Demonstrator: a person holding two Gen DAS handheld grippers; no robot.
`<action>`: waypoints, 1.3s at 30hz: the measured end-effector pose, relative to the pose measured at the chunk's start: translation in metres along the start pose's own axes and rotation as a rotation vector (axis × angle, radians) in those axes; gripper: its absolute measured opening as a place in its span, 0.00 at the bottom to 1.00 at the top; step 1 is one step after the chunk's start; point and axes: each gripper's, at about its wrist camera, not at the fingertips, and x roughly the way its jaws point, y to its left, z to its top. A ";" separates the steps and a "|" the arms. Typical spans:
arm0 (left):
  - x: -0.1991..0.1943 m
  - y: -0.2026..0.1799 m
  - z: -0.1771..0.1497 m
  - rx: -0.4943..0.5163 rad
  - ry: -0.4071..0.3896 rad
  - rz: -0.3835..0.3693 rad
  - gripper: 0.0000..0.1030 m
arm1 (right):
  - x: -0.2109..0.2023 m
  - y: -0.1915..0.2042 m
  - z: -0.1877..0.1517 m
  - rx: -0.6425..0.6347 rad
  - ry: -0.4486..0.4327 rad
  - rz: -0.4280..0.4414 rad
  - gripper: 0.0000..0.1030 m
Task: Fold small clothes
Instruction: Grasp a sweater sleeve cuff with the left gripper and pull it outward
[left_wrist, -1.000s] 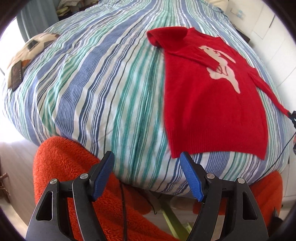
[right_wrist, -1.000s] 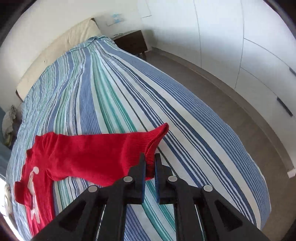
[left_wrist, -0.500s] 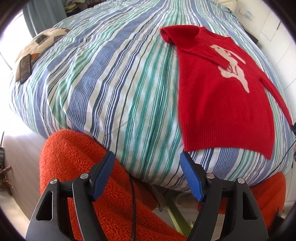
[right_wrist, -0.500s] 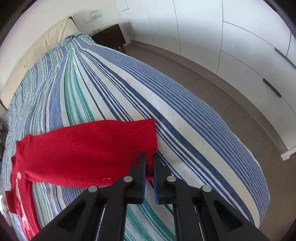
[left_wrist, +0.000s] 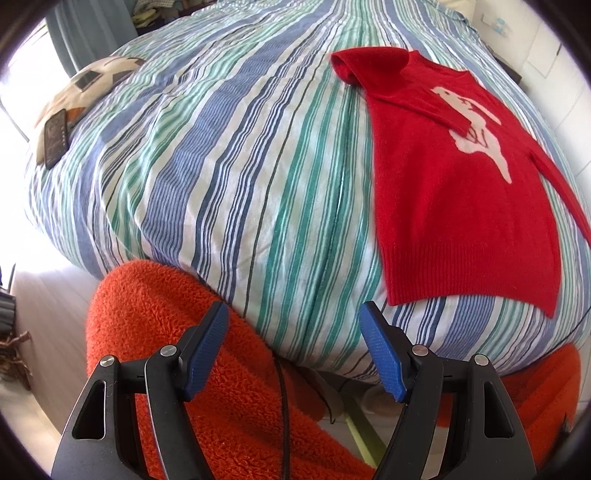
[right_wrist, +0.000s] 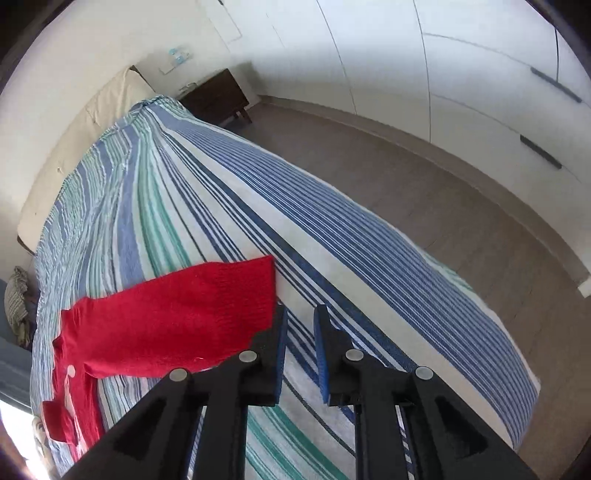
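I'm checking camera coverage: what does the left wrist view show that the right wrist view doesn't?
Left wrist only: the sweater's white animal print, its ribbed hem, a soccer-ball cushion, and the open left hand-held gripper.

Right wrist only: nightstand, cabinets, and the right hand-held gripper, just opened off the sleeve.

Both: red sweater, striped bedcover.

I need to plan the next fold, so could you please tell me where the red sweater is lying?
In the left wrist view, the red sweater lies flat on the right side of the striped bedspread, its hem near the bed's near edge.
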 end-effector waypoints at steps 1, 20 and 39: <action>-0.001 -0.002 0.003 0.013 -0.006 0.003 0.73 | -0.006 0.007 -0.001 -0.036 -0.019 0.024 0.15; 0.038 -0.199 0.159 0.735 -0.169 -0.101 0.80 | -0.074 0.077 -0.128 -0.303 0.034 0.266 0.30; 0.050 0.027 0.276 -0.106 -0.202 -0.110 0.07 | -0.125 0.072 -0.215 -0.330 0.034 0.237 0.32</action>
